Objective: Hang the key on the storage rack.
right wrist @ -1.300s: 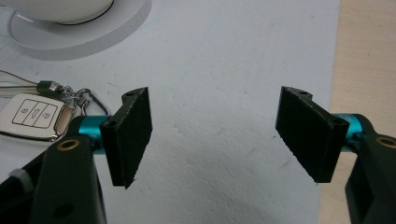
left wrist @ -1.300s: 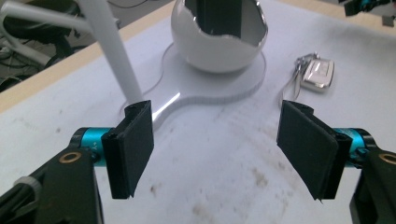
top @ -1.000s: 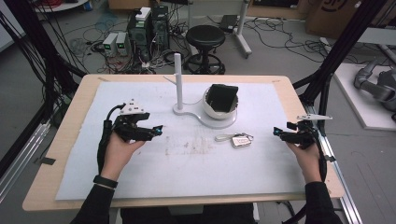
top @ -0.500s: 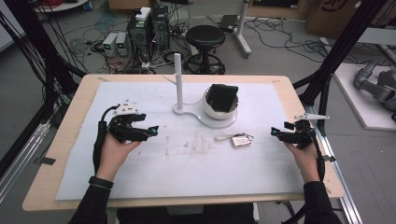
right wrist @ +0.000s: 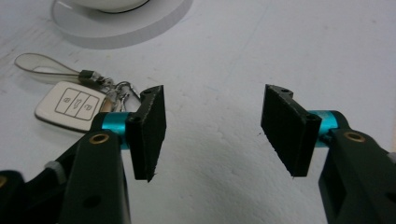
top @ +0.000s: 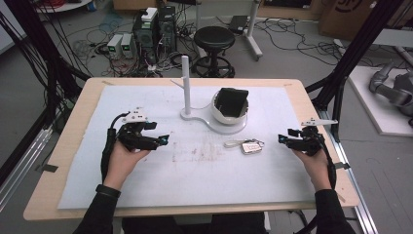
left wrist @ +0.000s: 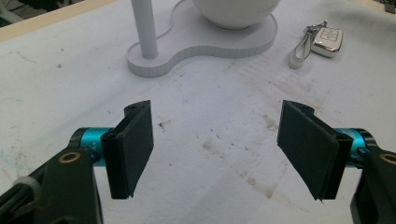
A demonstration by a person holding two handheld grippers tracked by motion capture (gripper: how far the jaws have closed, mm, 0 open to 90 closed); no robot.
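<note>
The step in hand looks like the approach to the white car key fob with its grey loop strap, which lies on the mat just at 9 o'clock of the right gripper. That gripper's jaws have just been closing yet stand apart, with nothing between them. The left gripper, well apart at 9 o'clock of the fob, stands wide open and empty. Next, the right gripper probably needs to swing toward the fob and straddle it. The stained white mat covers a wooden table; the white post-and-bowl stand sits at 12 o'clock, with a black stool and cables beyond.
</note>
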